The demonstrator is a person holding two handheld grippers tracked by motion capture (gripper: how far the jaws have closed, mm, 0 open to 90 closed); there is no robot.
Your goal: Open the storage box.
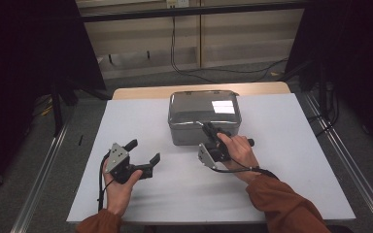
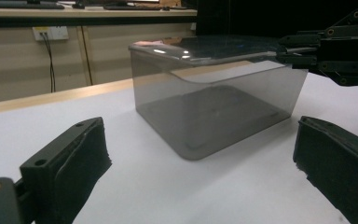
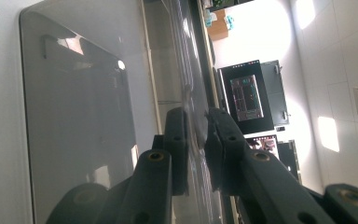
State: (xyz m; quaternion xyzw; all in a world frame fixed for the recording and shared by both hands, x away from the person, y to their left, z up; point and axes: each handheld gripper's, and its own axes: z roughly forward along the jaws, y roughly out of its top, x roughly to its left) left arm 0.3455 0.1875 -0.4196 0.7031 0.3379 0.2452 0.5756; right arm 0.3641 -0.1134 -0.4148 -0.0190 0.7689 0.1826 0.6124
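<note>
High view: right gripper (image 1: 209,130) clamped on lid (image 1: 204,108) rim of box (image 1: 194,133) near table (image 1: 291,160) far edge; left gripper (image 1: 144,151) wide open, empty. Best lifted evenly, box steadied.

Rust-orange sleeves reach to both wrists. Each black claw — left claw (image 1: 144,151), right claw (image 1: 209,129) — carries a grey three-cornered plate behind it, a black cable trailing back.

Dim room, dark vignetted edges, glare patch on the box lid (image 1: 223,107), blown-out ceiling lights, soft focus.
</note>
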